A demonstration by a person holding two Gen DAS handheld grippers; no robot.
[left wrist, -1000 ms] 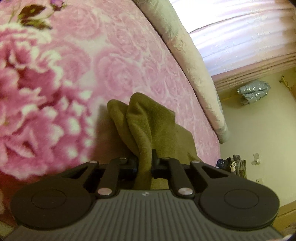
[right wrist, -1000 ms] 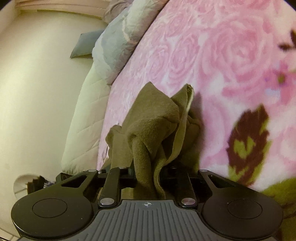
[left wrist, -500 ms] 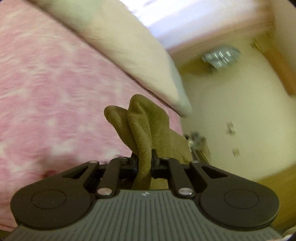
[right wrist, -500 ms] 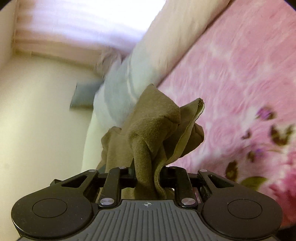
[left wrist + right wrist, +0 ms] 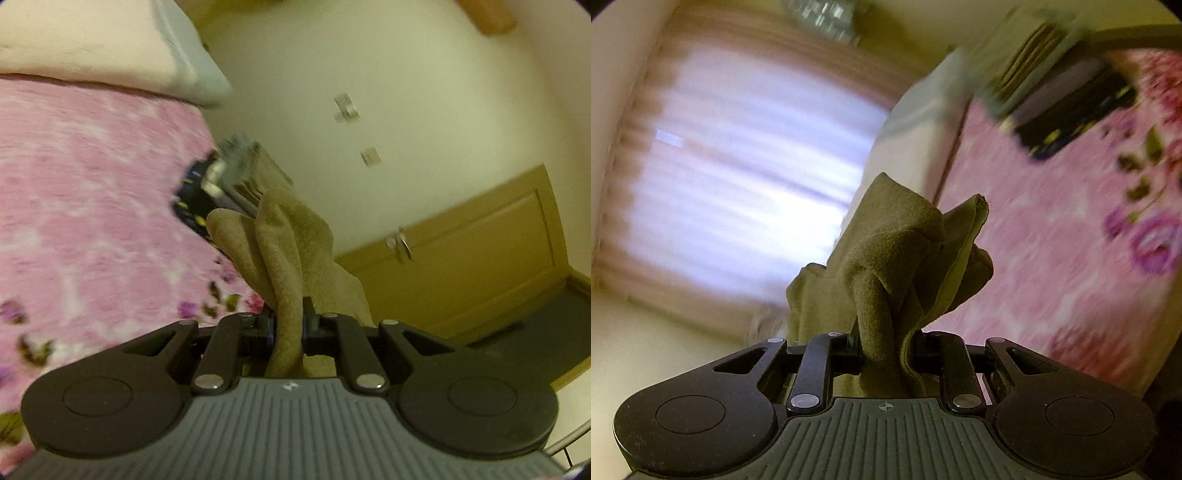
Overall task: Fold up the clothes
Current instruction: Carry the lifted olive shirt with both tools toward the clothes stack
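Since a second ago both views had swung up from the pink floral bedspread (image 5: pixel 92 206) toward wall and window; our left tongs (image 5: pixel 287 325) and right tongs (image 5: pixel 884 341) each stayed clamped on a bunched fold of the olive fleece garment (image 5: pixel 886 251), lifted clear of the bed. We judged it mid-carry; next it needed laying flat. Only the left view showed the door (image 5: pixel 480 273); only the right showed the curtained window (image 5: pixel 746 166); both caught the stack of folded clothes (image 5: pixel 1052 85).

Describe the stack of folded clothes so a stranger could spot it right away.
Start at the pink floral blanket covering the bed. At its edge, below the cream pillow, sits the stack of folded clothes. It alone is layered: grey and tan folds over a dark, yellow-flecked piece.
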